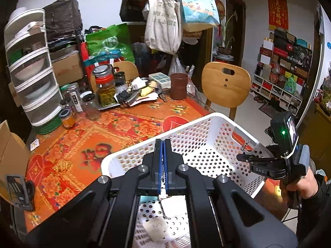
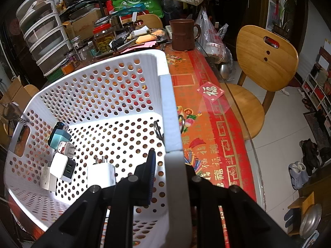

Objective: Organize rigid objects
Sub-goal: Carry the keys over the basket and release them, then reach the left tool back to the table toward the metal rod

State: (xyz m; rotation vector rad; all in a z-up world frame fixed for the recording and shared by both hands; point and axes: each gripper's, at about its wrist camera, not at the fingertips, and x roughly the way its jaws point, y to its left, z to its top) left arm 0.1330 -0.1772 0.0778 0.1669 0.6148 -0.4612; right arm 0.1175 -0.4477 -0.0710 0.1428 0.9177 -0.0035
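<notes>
A white perforated basket [image 1: 209,122] sits on the red and orange tablecloth; it also shows in the right wrist view [image 2: 165,95]. Several phone chargers lie inside: a white one [image 2: 102,174], a white and black one [image 2: 63,168], a teal one [image 2: 60,137]. My left gripper [image 1: 163,144] is shut and empty above the basket's near wall, with white chargers [image 1: 173,205] below it. My right gripper [image 2: 165,157] is shut on the basket's right wall, one finger [image 2: 152,165] inside; it shows at that wall in the left wrist view [image 1: 245,158].
The table's far end holds jars [image 1: 105,86], a brown mug [image 1: 179,85], stacked white drawers [image 1: 31,68] and loose clutter. Two wooden chairs [image 1: 226,82] stand by the table. Scissors [image 2: 159,130] lie beside the basket. A glass table edge [image 2: 244,124] runs on the right.
</notes>
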